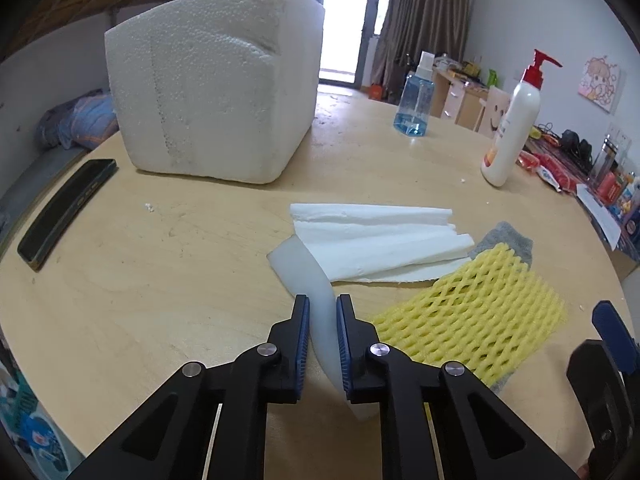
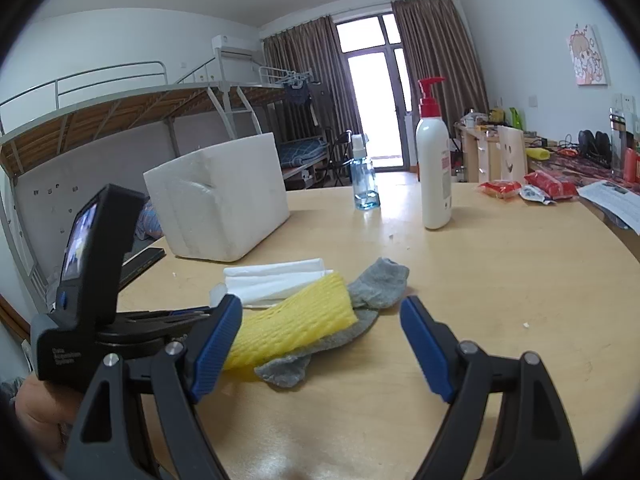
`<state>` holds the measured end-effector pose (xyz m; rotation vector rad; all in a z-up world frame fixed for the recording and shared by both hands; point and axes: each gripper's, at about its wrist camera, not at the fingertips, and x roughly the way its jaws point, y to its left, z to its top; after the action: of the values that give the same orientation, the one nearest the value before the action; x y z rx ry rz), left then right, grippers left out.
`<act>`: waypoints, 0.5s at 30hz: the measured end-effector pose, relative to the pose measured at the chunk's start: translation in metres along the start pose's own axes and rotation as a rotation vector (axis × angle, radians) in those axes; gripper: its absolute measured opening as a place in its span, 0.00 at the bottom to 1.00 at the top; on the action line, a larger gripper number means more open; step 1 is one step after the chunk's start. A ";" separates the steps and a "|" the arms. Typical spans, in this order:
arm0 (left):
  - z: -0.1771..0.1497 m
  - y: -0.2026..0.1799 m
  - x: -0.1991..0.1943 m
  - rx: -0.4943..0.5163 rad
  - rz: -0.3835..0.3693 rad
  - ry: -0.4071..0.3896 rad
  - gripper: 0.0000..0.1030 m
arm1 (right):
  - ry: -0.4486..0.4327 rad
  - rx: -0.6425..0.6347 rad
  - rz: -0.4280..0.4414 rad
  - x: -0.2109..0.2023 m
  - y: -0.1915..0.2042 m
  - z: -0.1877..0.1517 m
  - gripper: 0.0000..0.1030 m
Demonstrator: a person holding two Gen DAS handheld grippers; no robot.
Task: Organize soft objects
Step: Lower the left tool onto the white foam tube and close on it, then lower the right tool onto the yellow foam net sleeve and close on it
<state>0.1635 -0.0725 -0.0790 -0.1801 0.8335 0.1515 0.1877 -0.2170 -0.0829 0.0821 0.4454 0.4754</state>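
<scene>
1. Two grippers share the scene, and only the left gripper [image 1: 322, 312] has anything in it: its fingers [image 1: 301, 344] are closed on a translucent white foam sheet [image 1: 298, 264], which runs up between the pads at lower centre of the left wrist view.
2. The foam sheet's long axis lies roughly along the fingers, bending away toward the upper left, where its far end rests on the tabletop [image 1: 160, 264] and tucks under the folded white paper towel [image 1: 376, 236].
3. The styrofoam box [image 1: 212, 96] stands in the upper left of the same view, beyond the sheet's far end and well apart from it. I judge it the likely place for the soft items, so the carry would go forward and to the left; whether its top is open cannot be told from here.
4. The right gripper [image 2: 320, 320] has its fingers [image 2: 424, 340] spread wide and holds nothing. It hovers low over the tabletop at the bottom of the right wrist view.
5. Just ahead of it and partly between its fingers, toward the left one, lie the yellow foam fruit net [image 2: 296, 324] and, beneath it, the grey sock [image 2: 376, 280]. The net's long axis slants from lower left to upper right.
6. So the left is committed to the sheet, while the right is nearer the net and the sock.
</scene>
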 end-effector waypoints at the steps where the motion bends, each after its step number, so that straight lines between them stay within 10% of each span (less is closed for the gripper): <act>1: 0.000 0.001 -0.001 0.004 -0.005 -0.005 0.14 | 0.001 -0.002 0.001 0.000 0.001 0.000 0.82; 15: 0.001 0.017 -0.021 0.022 -0.025 -0.060 0.11 | 0.017 -0.028 -0.003 0.006 0.018 0.004 0.82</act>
<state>0.1470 -0.0574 -0.0640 -0.1643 0.7725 0.1230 0.1867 -0.1982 -0.0787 0.0504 0.4553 0.4792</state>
